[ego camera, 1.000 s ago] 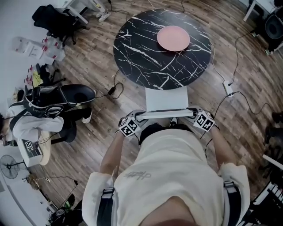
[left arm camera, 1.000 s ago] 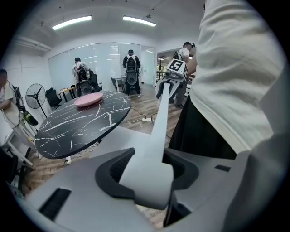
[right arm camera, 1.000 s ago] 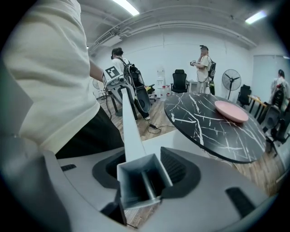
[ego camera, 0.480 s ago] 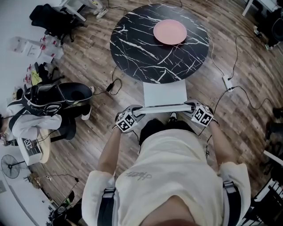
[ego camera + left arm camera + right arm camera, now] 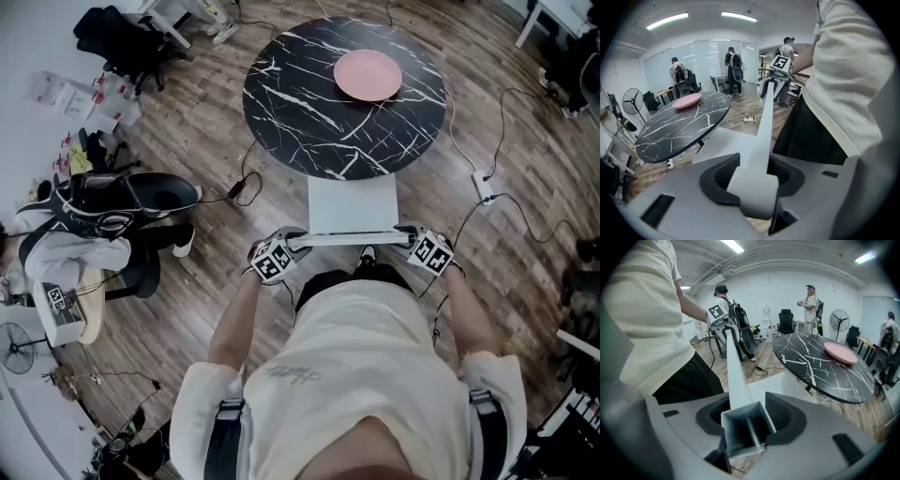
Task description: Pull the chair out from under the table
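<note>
A white chair stands with its seat [image 5: 352, 206] just out from the edge of the round black marble table [image 5: 309, 103]. My left gripper [image 5: 281, 253] is shut on the left end of the chair's top back rail [image 5: 349, 240]. My right gripper [image 5: 419, 247] is shut on the rail's right end. In the left gripper view the rail [image 5: 764, 126] runs away from between the pads of the left gripper [image 5: 752, 180]. The right gripper view shows the rail's hollow end [image 5: 740, 427] clamped in the right gripper [image 5: 745, 420]. A pink plate [image 5: 367, 75] lies on the table.
A power strip [image 5: 483, 187] and cables lie on the wooden floor right of the chair. A black office chair with a bag [image 5: 131, 202] stands at the left, another cable by the table's foot. Several people [image 5: 733, 70] and a fan [image 5: 632, 101] stand farther off.
Both grippers stay shut on the back rail. The chair's seat shows slightly more in front of the table edge; the head view has shifted a little.
</note>
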Tool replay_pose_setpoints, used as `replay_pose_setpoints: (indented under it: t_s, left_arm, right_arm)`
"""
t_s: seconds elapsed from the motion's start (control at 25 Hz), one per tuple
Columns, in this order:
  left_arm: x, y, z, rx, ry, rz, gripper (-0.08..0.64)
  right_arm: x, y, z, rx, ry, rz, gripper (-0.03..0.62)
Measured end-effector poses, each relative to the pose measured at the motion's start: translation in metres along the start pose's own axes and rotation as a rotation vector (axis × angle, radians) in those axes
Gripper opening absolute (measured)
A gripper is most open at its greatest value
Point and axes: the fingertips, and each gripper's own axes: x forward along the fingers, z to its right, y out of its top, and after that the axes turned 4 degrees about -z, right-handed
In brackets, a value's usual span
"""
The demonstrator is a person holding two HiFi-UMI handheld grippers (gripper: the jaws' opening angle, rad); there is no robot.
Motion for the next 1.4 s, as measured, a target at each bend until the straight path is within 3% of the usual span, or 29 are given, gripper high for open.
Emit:
replay_pose_setpoints:
  t_s: [0.44, 1.4]
  left_arm:
    - [-0.006, -0.011, 0.028, 0.016, -0.053, -0.013, 0.16]
    - [-0.017, -0.024, 0.074, 0.013, -0.069, -0.015, 0.156]
  right_arm:
    - [0.001, -0.014, -0.033, 0.041, 0.014, -0.047, 0.186]
    - [0.0, -0.031, -0.075, 0.07, 0.019, -0.074, 0.195]
